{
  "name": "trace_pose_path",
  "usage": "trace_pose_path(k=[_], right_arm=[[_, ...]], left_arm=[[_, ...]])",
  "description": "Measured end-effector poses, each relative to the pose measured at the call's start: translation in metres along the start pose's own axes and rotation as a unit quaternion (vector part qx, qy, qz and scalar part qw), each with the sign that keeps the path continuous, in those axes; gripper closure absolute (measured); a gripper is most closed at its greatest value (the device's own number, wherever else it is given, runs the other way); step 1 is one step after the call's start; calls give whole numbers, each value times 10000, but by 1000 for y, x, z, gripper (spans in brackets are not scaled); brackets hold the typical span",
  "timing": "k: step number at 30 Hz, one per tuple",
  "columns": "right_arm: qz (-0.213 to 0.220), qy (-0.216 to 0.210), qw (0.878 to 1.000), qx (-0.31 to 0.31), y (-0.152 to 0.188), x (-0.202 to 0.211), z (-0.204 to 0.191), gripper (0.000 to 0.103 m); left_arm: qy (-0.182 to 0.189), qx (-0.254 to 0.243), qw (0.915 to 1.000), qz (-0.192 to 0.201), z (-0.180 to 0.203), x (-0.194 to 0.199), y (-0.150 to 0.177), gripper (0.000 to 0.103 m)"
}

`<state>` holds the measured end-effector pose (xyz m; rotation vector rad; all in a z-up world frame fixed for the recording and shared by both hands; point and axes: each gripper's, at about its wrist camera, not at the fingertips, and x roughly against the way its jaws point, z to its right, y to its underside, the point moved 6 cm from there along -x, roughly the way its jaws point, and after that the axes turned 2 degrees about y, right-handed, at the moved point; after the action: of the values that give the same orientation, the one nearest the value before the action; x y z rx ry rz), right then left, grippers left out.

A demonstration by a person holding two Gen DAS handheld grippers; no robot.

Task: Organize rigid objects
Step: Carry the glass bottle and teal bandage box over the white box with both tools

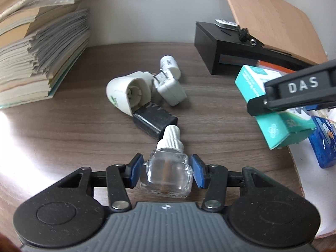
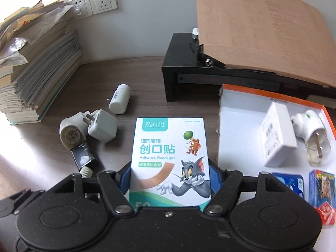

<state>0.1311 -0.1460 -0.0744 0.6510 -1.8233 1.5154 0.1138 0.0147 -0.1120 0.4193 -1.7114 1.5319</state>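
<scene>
Worktop (image 2: 147, 77): we see dark wood carrying everything.
Bandage box (image 2: 170, 159): our right claw (image 2: 170, 174) grips it, raised, beside the white tray (image 2: 241, 126).
Glass bottle (image 1: 167, 173): lying between our left claw (image 1: 167, 171) pads, narrowly parted, contact unclear.

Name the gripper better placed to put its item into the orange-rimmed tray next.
Right. The right gripper grips the bandage box beside the tray; the left gripper straddles the glass bottle farther away.

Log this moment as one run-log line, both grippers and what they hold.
left gripper: around glass bottle, pads apart | right gripper: gripping bandage box | white tray: beside
</scene>
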Motion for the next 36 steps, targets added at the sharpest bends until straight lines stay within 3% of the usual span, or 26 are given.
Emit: trace_pose_path(k=[17,26,36], right_arm=[[437,78,9990,-111,29,75,30,19],[716,391,9959,-392,49,119,74,19],[864,1017,9876,-828,84,156,139,19]], left_arm=[[385,316,9974,516,31,61,-21,55],[849,-65,9937,725,86,84,-34,55],[1431,-379,9873,583,150,92,-31,55]])
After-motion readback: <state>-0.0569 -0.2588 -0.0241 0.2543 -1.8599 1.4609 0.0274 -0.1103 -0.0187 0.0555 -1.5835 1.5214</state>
